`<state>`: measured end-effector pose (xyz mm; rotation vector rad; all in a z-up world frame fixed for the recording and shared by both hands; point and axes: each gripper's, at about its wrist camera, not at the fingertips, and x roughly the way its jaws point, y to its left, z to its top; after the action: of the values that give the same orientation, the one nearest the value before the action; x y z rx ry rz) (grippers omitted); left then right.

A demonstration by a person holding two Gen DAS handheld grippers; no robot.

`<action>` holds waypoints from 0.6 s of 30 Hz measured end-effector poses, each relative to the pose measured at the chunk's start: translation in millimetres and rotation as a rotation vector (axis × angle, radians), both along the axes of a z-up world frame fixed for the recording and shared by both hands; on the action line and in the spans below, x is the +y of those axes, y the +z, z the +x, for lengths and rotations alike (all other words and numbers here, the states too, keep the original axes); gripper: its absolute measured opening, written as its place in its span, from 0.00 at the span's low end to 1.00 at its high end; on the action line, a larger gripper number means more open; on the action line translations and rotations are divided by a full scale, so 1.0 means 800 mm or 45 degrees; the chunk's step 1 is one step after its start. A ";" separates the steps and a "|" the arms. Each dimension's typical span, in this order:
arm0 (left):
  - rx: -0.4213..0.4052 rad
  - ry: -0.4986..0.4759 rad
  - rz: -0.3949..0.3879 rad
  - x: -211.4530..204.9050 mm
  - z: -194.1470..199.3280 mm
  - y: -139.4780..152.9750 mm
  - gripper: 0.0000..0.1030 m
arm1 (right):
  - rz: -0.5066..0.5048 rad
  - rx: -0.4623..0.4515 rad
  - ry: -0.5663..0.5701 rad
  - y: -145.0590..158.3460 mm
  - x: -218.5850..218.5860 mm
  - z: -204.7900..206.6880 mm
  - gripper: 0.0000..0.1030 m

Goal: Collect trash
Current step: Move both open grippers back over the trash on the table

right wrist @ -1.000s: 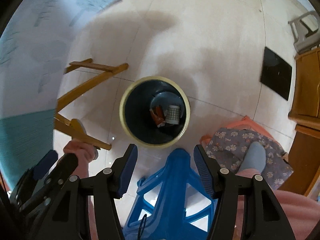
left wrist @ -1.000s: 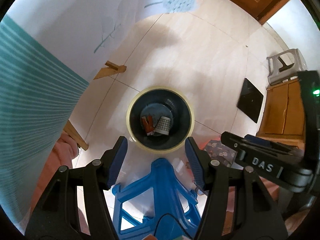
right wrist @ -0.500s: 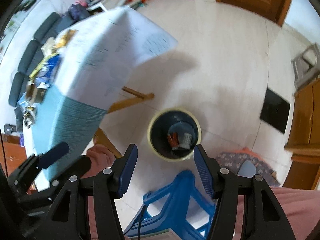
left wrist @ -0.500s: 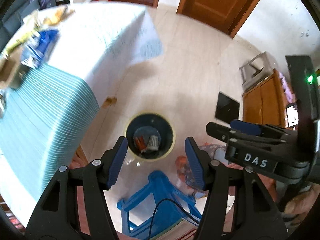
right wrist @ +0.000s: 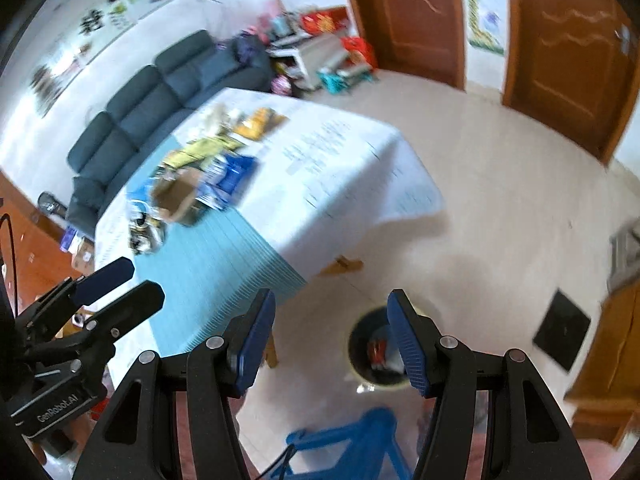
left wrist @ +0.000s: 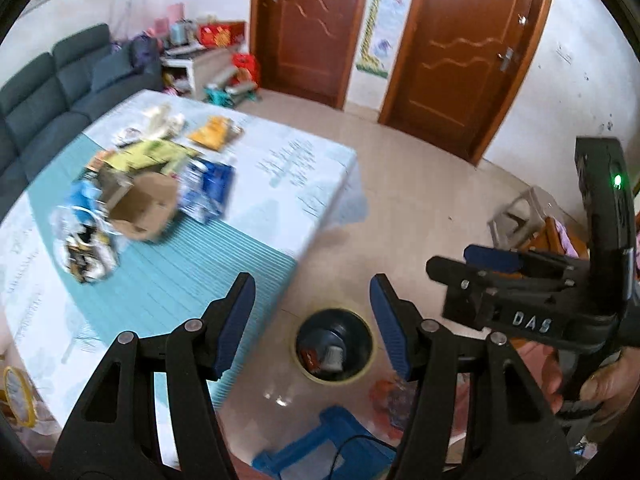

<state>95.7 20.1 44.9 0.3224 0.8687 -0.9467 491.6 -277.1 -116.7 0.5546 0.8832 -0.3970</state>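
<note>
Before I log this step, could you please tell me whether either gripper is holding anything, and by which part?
Nothing is held. The left gripper and the right gripper both stand open with only floor and the dark round yellow-rimmed trash bin visible between their blue pads.

Home living room: grey sofa (right wrist: pixel 168 92), wooden doors (left wrist: pixel 464 52), cluttered table (left wrist: pixel 280 168).

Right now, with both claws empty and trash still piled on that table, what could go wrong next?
1. The pile of wrappers overlaps, so a grab at the cardboard box might drag its neighbours off the table.
2. The bin sits low on the floor beside the blue stool; dropped trash could miss it.
</note>
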 end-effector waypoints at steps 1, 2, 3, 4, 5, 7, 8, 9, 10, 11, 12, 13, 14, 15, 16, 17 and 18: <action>-0.014 0.012 -0.011 0.011 0.006 0.006 0.55 | -0.015 -0.017 0.024 0.008 0.005 0.009 0.58; -0.026 0.025 -0.019 0.020 0.009 0.010 0.55 | -0.026 -0.026 0.045 0.015 0.010 0.023 0.58; -0.038 0.041 -0.028 0.031 0.013 0.016 0.55 | -0.036 -0.035 0.066 0.020 0.015 0.033 0.58; -0.044 0.051 -0.031 0.038 0.015 0.017 0.55 | -0.042 -0.043 0.095 0.024 0.023 0.046 0.58; -0.051 0.062 -0.031 0.047 0.020 0.020 0.55 | -0.043 -0.046 0.116 0.028 0.027 0.056 0.58; -0.065 0.086 -0.026 0.063 0.029 0.024 0.55 | -0.045 -0.048 0.159 0.030 0.037 0.074 0.58; -0.074 0.104 -0.021 0.074 0.035 0.025 0.55 | -0.044 -0.051 0.183 0.030 0.043 0.084 0.58; -0.079 0.119 -0.016 0.079 0.040 0.022 0.55 | -0.045 -0.054 0.210 0.031 0.050 0.097 0.58; -0.085 0.136 -0.005 0.087 0.047 0.020 0.55 | -0.047 -0.054 0.228 0.027 0.055 0.107 0.58; -0.087 0.152 0.007 0.093 0.056 0.015 0.55 | -0.050 -0.054 0.250 0.026 0.061 0.119 0.58; -0.091 0.175 0.027 0.103 0.065 0.015 0.55 | -0.049 -0.055 0.266 0.020 0.068 0.130 0.58; -0.092 0.195 0.041 0.110 0.074 0.011 0.55 | -0.043 -0.054 0.289 0.020 0.074 0.144 0.58; -0.093 0.221 0.051 0.119 0.083 0.010 0.55 | -0.038 -0.055 0.303 0.012 0.079 0.156 0.58; -0.093 0.249 0.054 0.129 0.093 0.009 0.55 | -0.028 -0.058 0.324 0.012 0.085 0.168 0.58; -0.091 0.269 0.054 0.136 0.102 0.006 0.55 | -0.024 -0.059 0.338 0.009 0.091 0.179 0.58; -0.084 0.300 0.053 0.147 0.114 0.004 0.55 | -0.018 -0.061 0.353 0.003 0.095 0.192 0.58; -0.072 0.334 0.051 0.158 0.125 0.001 0.55 | -0.012 -0.063 0.369 0.000 0.099 0.204 0.58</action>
<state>195.9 146.6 46.0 0.2609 0.8557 -0.6748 655.0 -198.1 -116.7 0.4183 0.8984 -0.1236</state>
